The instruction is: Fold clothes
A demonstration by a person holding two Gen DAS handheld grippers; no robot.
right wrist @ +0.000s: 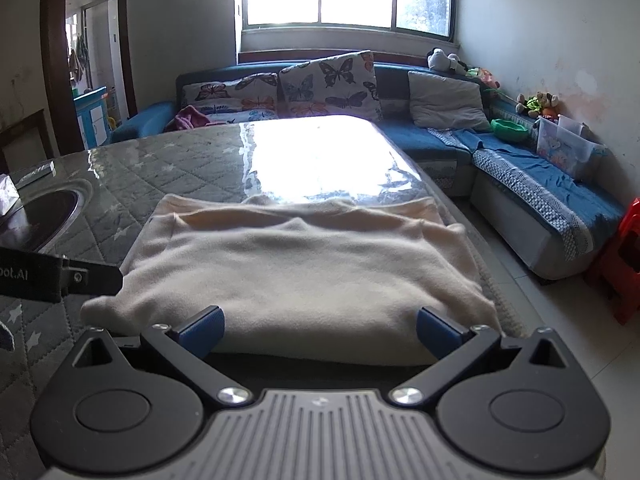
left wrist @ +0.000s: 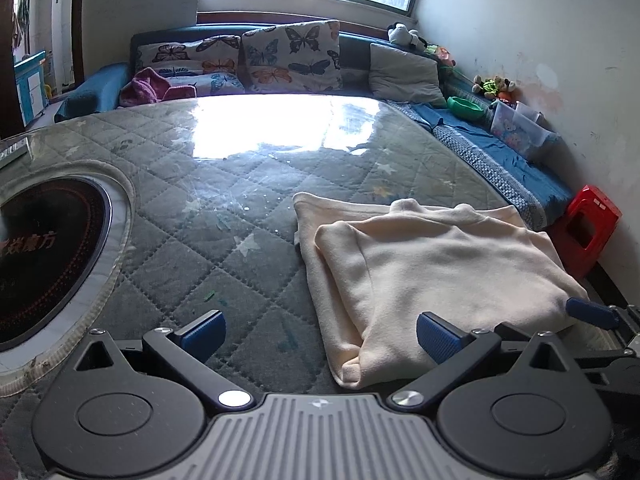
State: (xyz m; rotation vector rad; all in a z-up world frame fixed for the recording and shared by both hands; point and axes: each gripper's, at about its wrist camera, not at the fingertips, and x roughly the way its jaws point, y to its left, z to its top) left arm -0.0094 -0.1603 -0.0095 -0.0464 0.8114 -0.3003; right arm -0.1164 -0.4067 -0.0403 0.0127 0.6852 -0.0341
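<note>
A cream knit garment (left wrist: 432,264) lies folded in layers on the quilted, plastic-covered table (left wrist: 224,216), near its right front corner. My left gripper (left wrist: 320,336) is open at the garment's near left corner, its right finger over the folded edge and its left finger over bare table. One blue fingertip (left wrist: 592,314) of the right gripper shows at the garment's near right corner. In the right wrist view the garment (right wrist: 296,264) spreads straight ahead. My right gripper (right wrist: 320,330) is open, its fingers straddling the near edge. The left gripper's black body (right wrist: 60,276) reaches in from the left.
A round black cooktop (left wrist: 48,256) is set into the table at left. A blue corner sofa with butterfly cushions (left wrist: 288,56) wraps the far and right sides. A red stool (left wrist: 588,236) stands past the table's right edge, on the tiled floor (right wrist: 568,340).
</note>
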